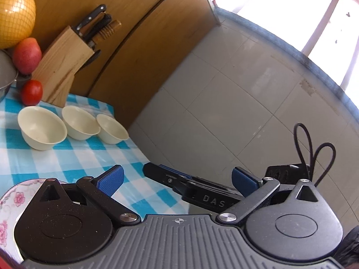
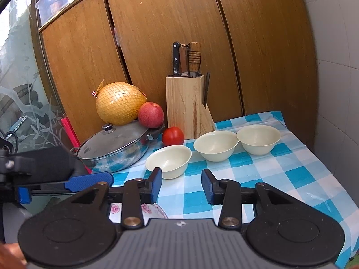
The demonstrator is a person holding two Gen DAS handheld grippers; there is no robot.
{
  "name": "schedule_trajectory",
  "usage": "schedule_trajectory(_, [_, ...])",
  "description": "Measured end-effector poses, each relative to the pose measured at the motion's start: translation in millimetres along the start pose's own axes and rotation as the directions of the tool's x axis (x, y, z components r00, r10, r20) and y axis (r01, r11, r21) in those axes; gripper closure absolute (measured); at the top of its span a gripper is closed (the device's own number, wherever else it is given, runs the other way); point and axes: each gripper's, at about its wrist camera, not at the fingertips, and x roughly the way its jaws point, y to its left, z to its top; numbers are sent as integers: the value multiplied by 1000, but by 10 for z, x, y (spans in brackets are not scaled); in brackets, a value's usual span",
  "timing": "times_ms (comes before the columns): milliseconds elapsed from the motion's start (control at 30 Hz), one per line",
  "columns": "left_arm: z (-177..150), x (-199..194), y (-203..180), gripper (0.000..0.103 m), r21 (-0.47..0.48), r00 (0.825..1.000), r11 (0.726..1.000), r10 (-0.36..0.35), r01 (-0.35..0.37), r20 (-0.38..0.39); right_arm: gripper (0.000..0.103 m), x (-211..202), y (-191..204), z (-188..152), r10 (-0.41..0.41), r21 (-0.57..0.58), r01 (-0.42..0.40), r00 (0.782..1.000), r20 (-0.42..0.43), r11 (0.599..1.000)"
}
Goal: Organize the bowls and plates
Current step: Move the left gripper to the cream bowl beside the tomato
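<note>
Right wrist view showed the right gripper (image 2: 181,185) spread wide with nothing between its blue pads, hovering over the checked tablecloth (image 2: 291,174) just short of the nearest bowl (image 2: 168,161). A floral plate (image 2: 154,210) lay flat beneath it. Three cream bowls stood upright and empty in a row running away rightward: nearest, middle bowl (image 2: 215,145), far bowl (image 2: 258,139). The left gripper (image 1: 178,180) was also spread wide, holding nothing. Behind stood a lidded pot (image 2: 112,148), tomato (image 2: 173,136) and knife block (image 2: 186,105).
</note>
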Motion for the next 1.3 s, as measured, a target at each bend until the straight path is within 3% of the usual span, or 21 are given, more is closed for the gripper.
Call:
schedule_trajectory(100, [70, 77, 93, 0, 10, 992, 992, 127, -126, -4, 66, 78, -71, 20, -22, 11, 22, 1000, -13, 1000])
schedule_trajectory(167, [121, 165, 159, 0, 33, 972, 971, 236, -236, -11, 66, 146, -122, 41, -34, 26, 35, 999, -26, 999])
schedule_trajectory(300, [185, 352, 299, 0, 75, 897, 895, 442, -440, -5, 66, 280, -182, 88, -70, 42, 72, 997, -42, 997])
schedule_trajectory(367, [225, 426, 387, 0, 71, 870, 868, 493, -491, -9, 66, 365, -182, 125, -83, 40, 85, 995, -50, 996])
schedule_trajectory(467, [295, 529, 455, 0, 83, 812, 809, 584, -582, 5, 66, 521, -154, 187, -100, 22, 101, 993, -58, 995])
schedule_trajectory(600, [411, 620, 570, 0, 64, 766, 765, 643, -641, 3, 66, 810, -178, 278, -102, 51, 108, 990, -102, 993])
schedule_trajectory(800, [514, 758, 845, 0, 60, 650, 651, 759, -756, -37, 66, 1258, -133, 367, -130, 35, 136, 982, -137, 990])
schedule_trajectory(1067, [609, 913, 1008, 0, 147, 538, 538, 842, -830, -47, 66, 1694, -78, 352, -114, 47, 126, 972, -204, 991])
schedule_trajectory(1300, [647, 1025, 1217, 0, 168, 512, 521, 854, -837, -95, 66, 1895, -102, 354, -96, 69, 116, 965, -244, 991])
